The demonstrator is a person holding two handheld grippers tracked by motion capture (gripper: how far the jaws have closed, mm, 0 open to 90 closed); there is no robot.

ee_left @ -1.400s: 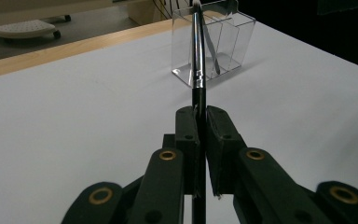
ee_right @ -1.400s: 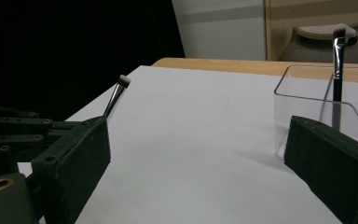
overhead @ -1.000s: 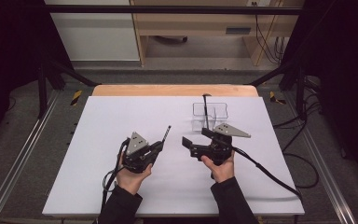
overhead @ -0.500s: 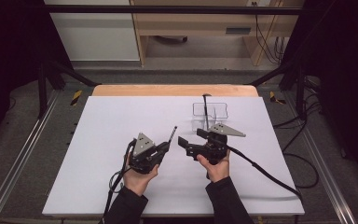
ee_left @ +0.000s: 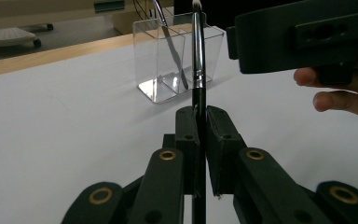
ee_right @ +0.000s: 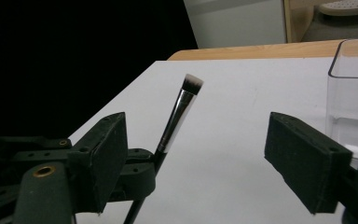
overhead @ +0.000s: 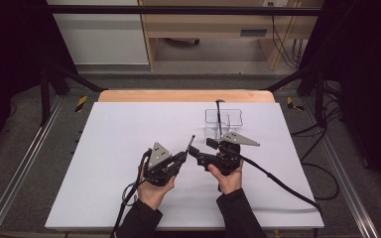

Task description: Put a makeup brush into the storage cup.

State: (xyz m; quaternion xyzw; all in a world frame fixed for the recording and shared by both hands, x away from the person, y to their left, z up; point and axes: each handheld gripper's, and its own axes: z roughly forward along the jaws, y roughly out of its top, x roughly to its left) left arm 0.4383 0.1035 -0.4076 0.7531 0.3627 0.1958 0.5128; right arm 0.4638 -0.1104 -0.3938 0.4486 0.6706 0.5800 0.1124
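Observation:
My left gripper (overhead: 182, 156) is shut on the black handle of a makeup brush (overhead: 190, 144), which points up and away with its pale bristle tip free. In the left gripper view the pads (ee_left: 187, 133) clamp the brush (ee_left: 198, 56) just below its silver ferrule. My right gripper (overhead: 202, 148) points left toward it, open, and its jaws have just been closing. In the right gripper view the brush (ee_right: 179, 116) stands between the jaws of my right gripper (ee_right: 205, 158), close to the left pad (ee_right: 109, 156), and neither pad presses on it.
A clear two-compartment holder (overhead: 223, 121) stands on the white table (overhead: 119, 134) just beyond the right hand, with another slim tool (overhead: 219, 116) upright in it. The table's wooden far edge (overhead: 178, 95) lies behind. Cables trail from both grippers toward the near edge.
The left hand has brought the brush a little to the right, up to the right gripper's jaws. The right jaws stand slightly narrower than before.

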